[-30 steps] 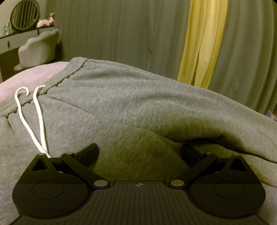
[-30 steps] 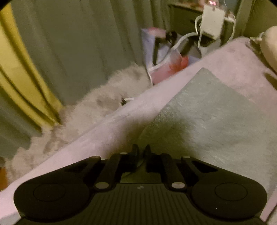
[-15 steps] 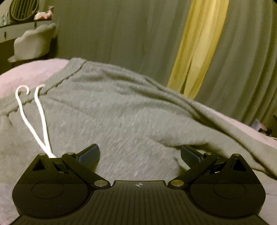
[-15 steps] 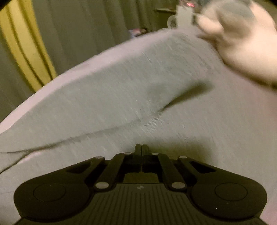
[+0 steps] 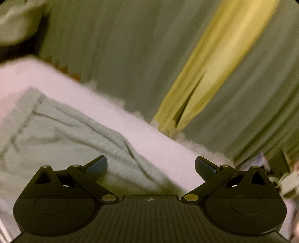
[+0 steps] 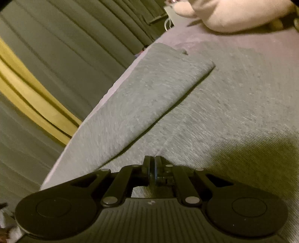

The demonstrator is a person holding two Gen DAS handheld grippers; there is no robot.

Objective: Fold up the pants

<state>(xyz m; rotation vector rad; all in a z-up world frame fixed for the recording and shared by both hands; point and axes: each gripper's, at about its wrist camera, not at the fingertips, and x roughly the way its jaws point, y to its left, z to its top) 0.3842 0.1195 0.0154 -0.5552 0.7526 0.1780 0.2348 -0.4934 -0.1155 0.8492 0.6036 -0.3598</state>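
Observation:
Grey sweatpants [image 5: 61,138] lie on a pink bed cover [image 5: 158,147]. In the left wrist view, which is blurred, my left gripper [image 5: 151,165] is open and empty above the pants near the bed edge. In the right wrist view the pants [image 6: 233,104] spread across the bed with one leg [image 6: 149,97] folded over on top. My right gripper [image 6: 152,166] has its jaws pressed together, low over the fabric at the fold line. I cannot tell whether cloth is pinched between them.
Grey curtains [image 5: 115,46] with a yellow curtain [image 5: 214,69] hang beyond the bed edge. A pale cushion [image 6: 237,15] rests at the far end of the bed. A white fluffy rug [image 5: 201,147] lies on the floor beside the bed.
My left gripper has lifted off the pants and swung right towards the bed edge, still open. My right gripper has moved over the pants; one leg now lies folded over.

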